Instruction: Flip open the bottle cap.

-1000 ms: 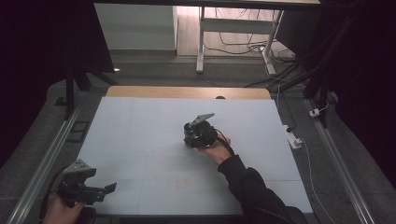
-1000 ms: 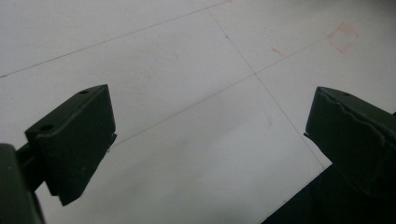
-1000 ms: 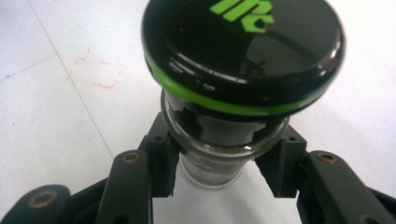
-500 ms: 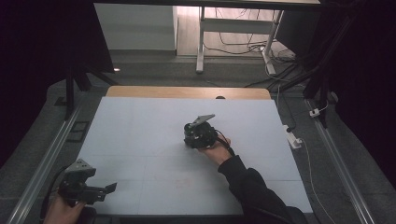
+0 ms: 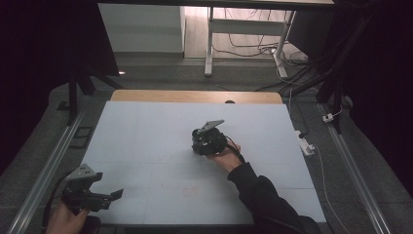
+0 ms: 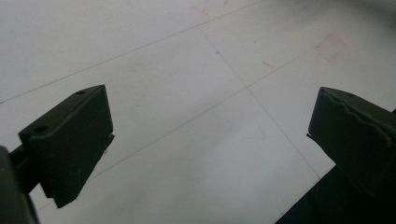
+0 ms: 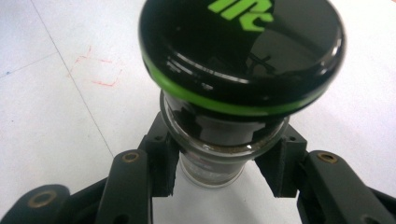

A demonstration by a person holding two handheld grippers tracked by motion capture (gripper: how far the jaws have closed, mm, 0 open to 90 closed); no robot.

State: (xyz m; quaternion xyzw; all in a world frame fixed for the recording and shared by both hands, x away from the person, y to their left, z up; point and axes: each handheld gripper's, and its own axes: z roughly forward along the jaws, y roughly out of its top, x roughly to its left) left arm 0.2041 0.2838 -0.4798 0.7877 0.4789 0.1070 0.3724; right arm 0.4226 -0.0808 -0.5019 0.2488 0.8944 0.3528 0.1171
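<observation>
1. The left gripper (image 5: 90, 192) is hovering at the near left corner of the white table (image 5: 146, 126), its jaws standing spread wide with nothing between them. In the left gripper view (image 6: 205, 140), bare tabletop with faint pencil lines and a red mark is lying under the jaws. It is sitting just where it sat a second ago.
2. The right gripper (image 5: 207, 141) is resting near the middle of the table, held by a hand in a dark sleeve (image 5: 265, 200). It is pinching a glass jar (image 7: 219, 158) with a black lid (image 7: 243, 51) edged in green, the pads pressing on the glass just below the lid. The jar is standing upright between the jaws. Nothing here is differing from the earlier frames either.
</observation>
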